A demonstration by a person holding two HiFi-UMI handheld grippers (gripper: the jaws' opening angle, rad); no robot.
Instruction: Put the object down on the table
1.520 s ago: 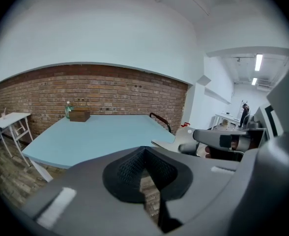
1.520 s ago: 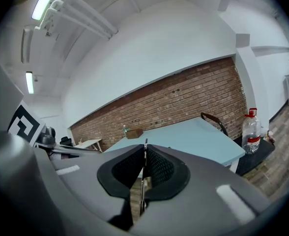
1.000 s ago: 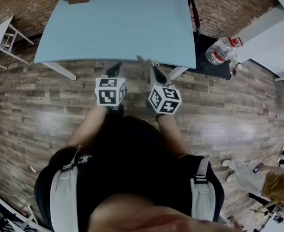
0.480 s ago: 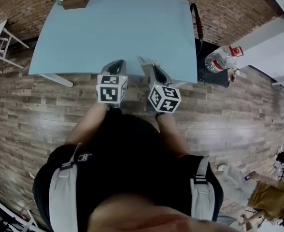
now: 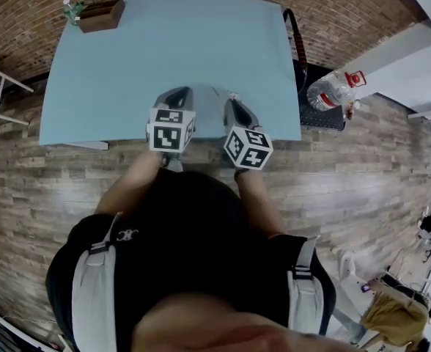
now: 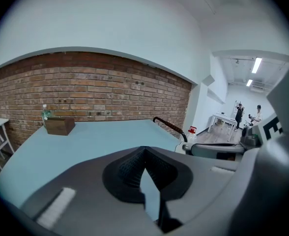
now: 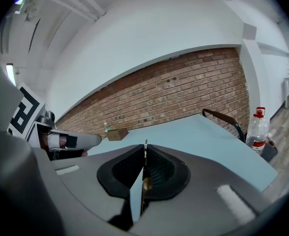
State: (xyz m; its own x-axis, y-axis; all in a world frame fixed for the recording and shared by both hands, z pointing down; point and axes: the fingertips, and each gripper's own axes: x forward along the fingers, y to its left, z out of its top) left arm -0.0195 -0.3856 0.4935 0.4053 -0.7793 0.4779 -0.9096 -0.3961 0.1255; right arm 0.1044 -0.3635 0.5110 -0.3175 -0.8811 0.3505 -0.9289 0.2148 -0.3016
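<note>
A light-blue table (image 5: 127,57) stands against a brick wall (image 5: 347,6). Both grippers hover over its near edge. The right gripper (image 7: 144,152) is clamped on a thin flat object (image 7: 145,144), held edge-on. The left gripper (image 6: 143,150) is closed with its tips touching and nothing between them. A wooden box (image 5: 100,15) sits at the far left corner.

From above, the left tool (image 5: 174,94) and the right tool (image 5: 234,105) point side by side over the near edge of the light blue table (image 5: 127,64), a brown box (image 5: 100,15) sits at its far left corner, and a clear water bottle (image 5: 333,90) lies off its right side.
</note>
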